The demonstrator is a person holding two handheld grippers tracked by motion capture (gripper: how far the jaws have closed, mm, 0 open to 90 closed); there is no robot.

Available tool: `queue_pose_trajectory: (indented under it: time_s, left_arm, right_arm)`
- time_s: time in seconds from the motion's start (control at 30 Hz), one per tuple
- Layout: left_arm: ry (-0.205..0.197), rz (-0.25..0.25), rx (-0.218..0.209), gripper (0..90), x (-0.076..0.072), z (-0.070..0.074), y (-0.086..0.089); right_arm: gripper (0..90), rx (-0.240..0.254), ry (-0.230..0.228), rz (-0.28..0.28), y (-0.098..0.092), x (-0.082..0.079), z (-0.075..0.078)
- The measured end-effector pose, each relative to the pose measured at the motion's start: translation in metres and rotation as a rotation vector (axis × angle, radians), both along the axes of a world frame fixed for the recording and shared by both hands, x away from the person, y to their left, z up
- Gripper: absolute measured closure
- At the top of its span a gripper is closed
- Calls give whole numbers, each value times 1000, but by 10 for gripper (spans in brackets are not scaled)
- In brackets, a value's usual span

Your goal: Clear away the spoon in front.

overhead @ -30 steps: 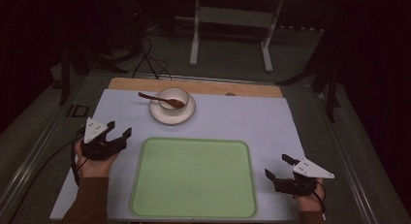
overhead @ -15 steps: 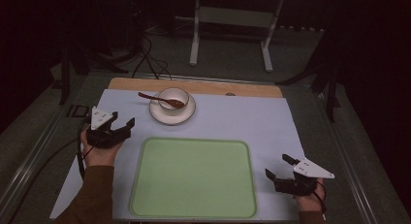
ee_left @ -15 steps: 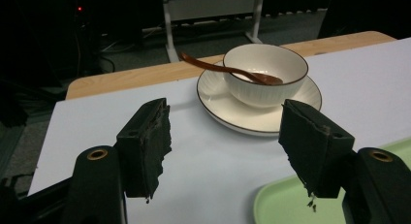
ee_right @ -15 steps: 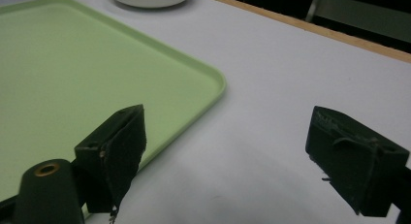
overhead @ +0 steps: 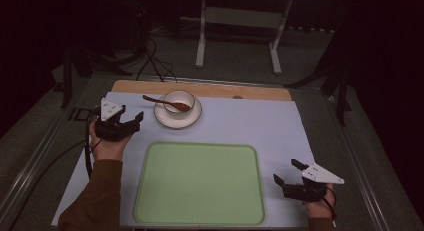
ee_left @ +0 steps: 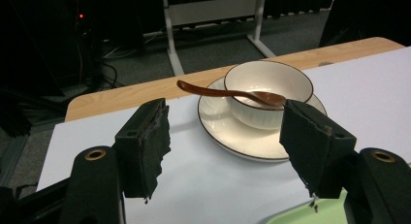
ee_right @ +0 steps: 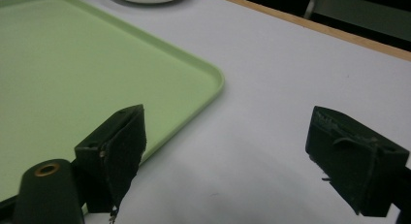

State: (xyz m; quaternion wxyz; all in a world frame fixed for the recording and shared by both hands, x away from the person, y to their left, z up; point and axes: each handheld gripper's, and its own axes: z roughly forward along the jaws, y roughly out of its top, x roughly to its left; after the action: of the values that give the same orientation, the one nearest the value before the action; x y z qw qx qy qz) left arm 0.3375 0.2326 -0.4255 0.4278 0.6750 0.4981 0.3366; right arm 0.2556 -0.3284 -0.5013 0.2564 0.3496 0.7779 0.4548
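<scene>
Nothing is picked up yet: the left hand-held gripper (overhead: 131, 122), jaws wide and empty, nears the bowl (overhead: 178, 102) with its spoon (overhead: 165, 102) on the saucer (overhead: 177, 117) by the worktop's far edge, while the right hand-held gripper (overhead: 289, 173) rests agape near the right corner.

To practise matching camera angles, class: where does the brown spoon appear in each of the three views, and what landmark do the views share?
High view: the spoon lies across the bowl, upper left of centre.
Left gripper view: spoon at centre, between the open jaws.
Right gripper view: no spoon in this picture.
Shared landmark: the green tray.
</scene>
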Motion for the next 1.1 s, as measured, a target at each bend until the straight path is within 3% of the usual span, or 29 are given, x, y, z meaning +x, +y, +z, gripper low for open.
queue_pose_trajectory:
  time_s: [0.27, 0.73, 1.1]
  left_arm:
    - [4, 6, 1, 343, 13, 4, 2]
    - [11, 21, -38, 336, 40, 8, 5]
    - [56, 41, -48, 310, 65, -6, 5]
  right_arm:
    - [143, 2, -2, -2, -1, 0, 0]
    - [143, 6, -5, 3, -1, 0, 0]
    - [143, 12, -7, 3, -2, 1, 0]
